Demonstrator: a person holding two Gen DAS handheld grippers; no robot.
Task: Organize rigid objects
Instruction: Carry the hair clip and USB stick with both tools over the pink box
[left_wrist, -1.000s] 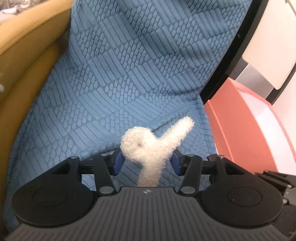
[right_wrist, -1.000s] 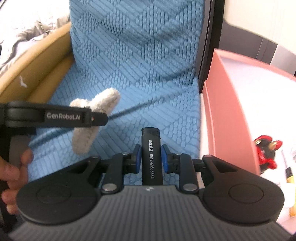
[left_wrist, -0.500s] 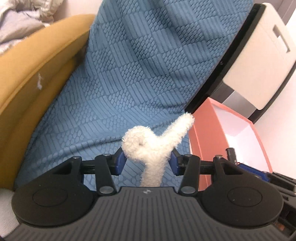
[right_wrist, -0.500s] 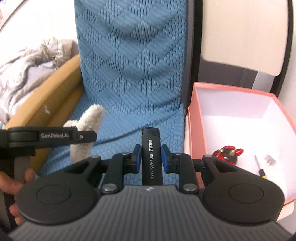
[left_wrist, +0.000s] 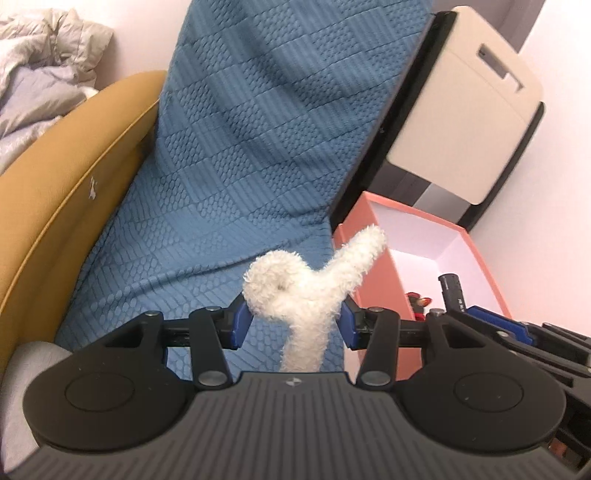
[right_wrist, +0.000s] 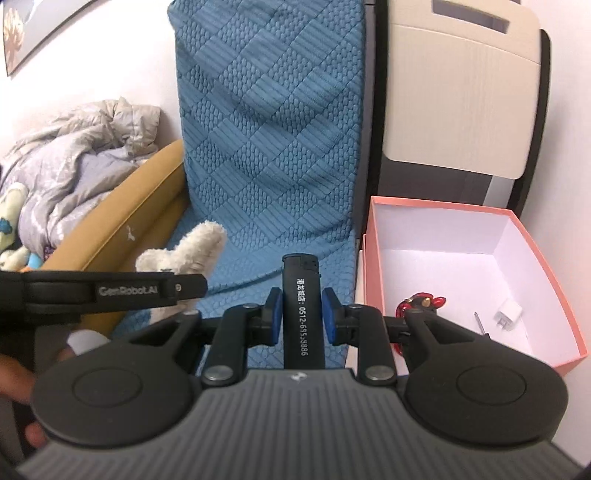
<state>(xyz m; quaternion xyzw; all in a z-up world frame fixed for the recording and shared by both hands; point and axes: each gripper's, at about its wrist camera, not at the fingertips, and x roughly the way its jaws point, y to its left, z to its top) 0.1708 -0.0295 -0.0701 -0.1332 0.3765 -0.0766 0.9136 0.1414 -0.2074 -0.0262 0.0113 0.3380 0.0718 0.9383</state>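
My left gripper (left_wrist: 293, 319) is shut on a white fluffy plush toy (left_wrist: 299, 291), one limb sticking up to the right. In the right wrist view the toy (right_wrist: 199, 243) shows behind the left gripper's finger (right_wrist: 147, 290), above the blue seat. My right gripper (right_wrist: 301, 314) is shut on a black lighter (right_wrist: 300, 273) with white print, held upright. The lighter (left_wrist: 452, 291) also shows at the right of the left wrist view. Right of both stands an open pink box (right_wrist: 436, 210) with a white inside.
The box holds a red figurine (right_wrist: 421, 301), a white plug (right_wrist: 508, 314) and a small screwdriver (right_wrist: 480, 325). A blue textured cover (right_wrist: 273, 147) drapes the seat and backrest. A mustard armrest (right_wrist: 122, 236) and a grey quilted jacket (right_wrist: 74, 147) lie left. A cream cabinet (right_wrist: 461, 92) stands behind the box.
Both grippers have risen with the plush toy and the lighter still held. The view has pulled back from the seat, so the box's inside and the cabinet now show.
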